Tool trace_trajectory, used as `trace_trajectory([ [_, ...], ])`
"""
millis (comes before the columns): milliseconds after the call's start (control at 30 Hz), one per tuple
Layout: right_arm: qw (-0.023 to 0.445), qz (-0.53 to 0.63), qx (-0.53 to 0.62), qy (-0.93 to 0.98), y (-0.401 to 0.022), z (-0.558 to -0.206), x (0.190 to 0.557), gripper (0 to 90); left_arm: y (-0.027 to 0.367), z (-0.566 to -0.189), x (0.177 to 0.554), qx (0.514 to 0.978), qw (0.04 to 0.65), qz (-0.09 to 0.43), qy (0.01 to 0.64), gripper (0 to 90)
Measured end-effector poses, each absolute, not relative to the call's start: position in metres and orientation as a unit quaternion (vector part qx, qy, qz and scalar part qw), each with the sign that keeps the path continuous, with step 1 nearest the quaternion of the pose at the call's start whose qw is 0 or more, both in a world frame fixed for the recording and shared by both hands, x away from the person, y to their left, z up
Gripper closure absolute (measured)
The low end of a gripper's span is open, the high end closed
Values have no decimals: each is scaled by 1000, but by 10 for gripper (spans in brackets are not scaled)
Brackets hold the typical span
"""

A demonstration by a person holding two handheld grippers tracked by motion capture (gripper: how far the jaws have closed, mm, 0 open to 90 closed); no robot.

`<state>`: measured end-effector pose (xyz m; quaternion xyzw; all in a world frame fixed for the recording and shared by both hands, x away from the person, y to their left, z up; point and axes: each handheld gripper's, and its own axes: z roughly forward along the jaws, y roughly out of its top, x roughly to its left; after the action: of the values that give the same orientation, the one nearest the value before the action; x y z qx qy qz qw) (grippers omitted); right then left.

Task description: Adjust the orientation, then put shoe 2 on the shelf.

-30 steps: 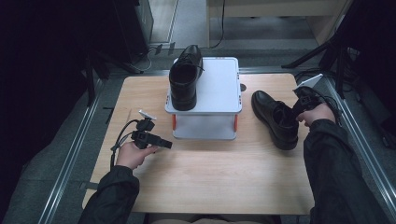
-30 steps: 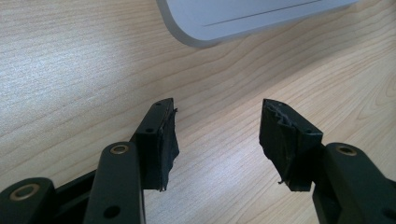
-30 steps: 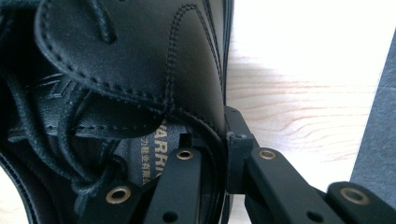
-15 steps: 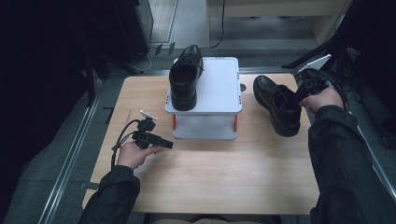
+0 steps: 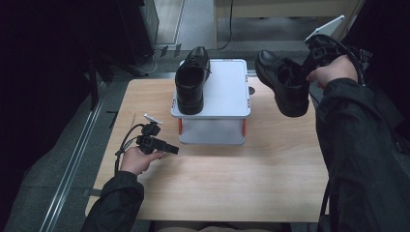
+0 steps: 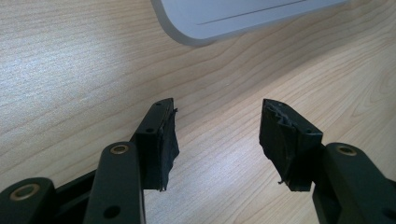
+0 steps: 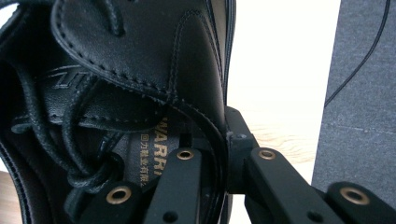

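Observation:
A black leather shoe [image 5: 192, 80] stands on the left half of a white raised stand [image 5: 227, 92] at the back of the wooden table [image 5: 217, 179]. A second black shoe [image 5: 284, 87] hangs in the air to the right of the stand, lifted off the table. My right gripper [image 5: 309, 72] is shut on its collar; in the right gripper view one jaw sits inside the shoe [image 7: 116, 84] and the other outside its side wall. My left gripper [image 5: 173, 149] rests low over the table in front of the stand's left side, open and empty [image 6: 217, 135].
The stand's right half is bare. A grey floor with cables and a dark frame [image 5: 96, 82] lies beyond the table's left and far edges. The stand's white corner [image 6: 233, 18] is just ahead of the left jaws.
The right gripper has lifted the second shoe off the table and carried it up and toward the back, next to the stand. The left gripper has stayed put.

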<state>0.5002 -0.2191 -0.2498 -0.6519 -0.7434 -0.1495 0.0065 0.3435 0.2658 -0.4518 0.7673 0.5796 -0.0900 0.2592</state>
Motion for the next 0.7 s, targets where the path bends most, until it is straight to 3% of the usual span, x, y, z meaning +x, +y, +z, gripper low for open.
trace_trajectory([
  [267, -3, -152, -636, -757, -174, -229, 506, 868, 265, -453, 343, 771, 256, -95, 575, 459],
  [700, 16, -153, -612, -776, -116, -241, 515, 868, 272, -454, 341, 767, 259, -98, 579, 459],
])
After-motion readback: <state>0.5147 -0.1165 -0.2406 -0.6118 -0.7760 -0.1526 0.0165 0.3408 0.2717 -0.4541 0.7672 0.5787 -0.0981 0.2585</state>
